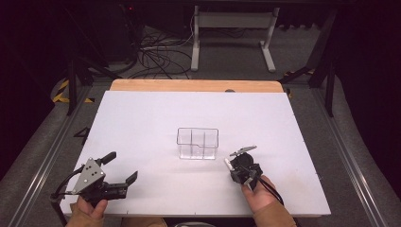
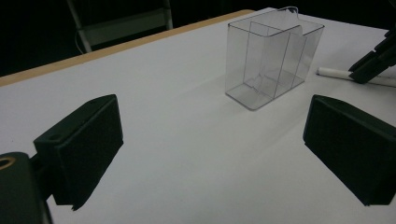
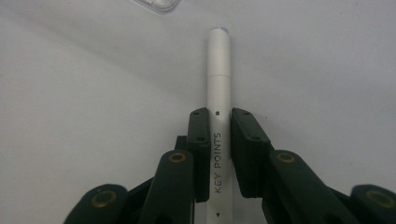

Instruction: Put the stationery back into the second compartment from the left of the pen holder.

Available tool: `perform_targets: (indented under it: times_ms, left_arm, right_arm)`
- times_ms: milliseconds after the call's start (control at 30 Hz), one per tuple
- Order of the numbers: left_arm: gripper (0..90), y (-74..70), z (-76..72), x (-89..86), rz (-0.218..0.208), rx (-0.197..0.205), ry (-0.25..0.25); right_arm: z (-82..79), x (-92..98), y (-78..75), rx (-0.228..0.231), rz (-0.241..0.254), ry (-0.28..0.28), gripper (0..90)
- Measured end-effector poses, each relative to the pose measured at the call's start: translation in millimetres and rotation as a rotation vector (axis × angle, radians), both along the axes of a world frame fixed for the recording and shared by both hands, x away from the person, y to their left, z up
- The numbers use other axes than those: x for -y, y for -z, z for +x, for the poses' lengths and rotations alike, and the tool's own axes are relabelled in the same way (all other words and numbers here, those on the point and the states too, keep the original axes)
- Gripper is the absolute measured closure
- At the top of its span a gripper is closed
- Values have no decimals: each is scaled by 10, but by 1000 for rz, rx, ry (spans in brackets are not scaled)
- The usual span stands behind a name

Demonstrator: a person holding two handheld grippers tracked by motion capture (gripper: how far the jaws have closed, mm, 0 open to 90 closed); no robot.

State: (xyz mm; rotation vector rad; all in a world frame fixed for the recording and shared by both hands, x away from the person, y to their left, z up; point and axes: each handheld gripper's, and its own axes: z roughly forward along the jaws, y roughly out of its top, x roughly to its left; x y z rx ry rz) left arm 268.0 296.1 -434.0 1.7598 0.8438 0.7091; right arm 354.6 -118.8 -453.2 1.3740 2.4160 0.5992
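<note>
**Right gripper clamps the white marker beside the clear organizer**

The right gripper (image 1: 238, 161) has its two jaws pressed against the sides of a white marker (image 3: 218, 93), which lies flat on the white table (image 1: 156, 118). In the right gripper view the barrel runs straight up the gap between the jaws toward twelve o'clock, its printed lettering readable between them. Gripping along the barrel's middle looks chosen to keep the marker balanced once it is lifted.

The clear plastic organizer (image 1: 197, 143), divided into compartments and empty as far as can be seen, stands upright at the table's centre, at about ten o'clock from the right gripper and near it. Its open top suggests it is the likely destination.

The left gripper (image 1: 118, 168) rests at the table's seven o'clock corner, jaws spread wide with nothing between them. It faces the organizer (image 2: 271, 58) from well apart, probably kept clear of the working hand.
</note>
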Motion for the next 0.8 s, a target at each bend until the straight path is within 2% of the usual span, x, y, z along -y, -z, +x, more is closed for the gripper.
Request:
perform_targets:
  times_ms: [267, 333, 400, 433, 567, 600, 667, 700, 733, 800]
  left_arm:
    - [56, 0, 1, -1, -2, 0, 0]
    - [56, 0, 1, -1, -3, 0, -1]
    - [56, -1, 4, -4, 4, 2, 0]
    - [56, 1, 2, 0, -2, -1, 0]
    - [56, -1, 3, -1, -3, 2, -2]
    - [56, 0, 2, 0, -5, 0, -2]
    - [56, 1, 3, 0, -5, -1, -1]
    - [56, 1, 4, 1, -4, -1, -2]
    - [56, 0, 6, -1, 2, 2, -3]
    - [56, 0, 6, 0, 0, 2, -3]
  right_arm:
    - [1, 11, -10, 0, 4, 3, 789]
    - [-2, 25, -29, 3, 25, 4, 789]
    - [-29, 51, -102, 39, 54, -2, 789]
    - [-29, 51, -102, 39, 54, -2, 789]
    - [-59, 103, -194, 89, 90, -15, 789]
    - [-77, 141, -240, 115, 110, -23, 789]
    - [-87, 154, -263, 127, 117, -25, 789]
    - [-104, 185, -305, 160, 141, -39, 789]
    - [-104, 185, -305, 160, 141, -39, 789]
    - [-137, 216, -368, 205, 159, -51, 789]
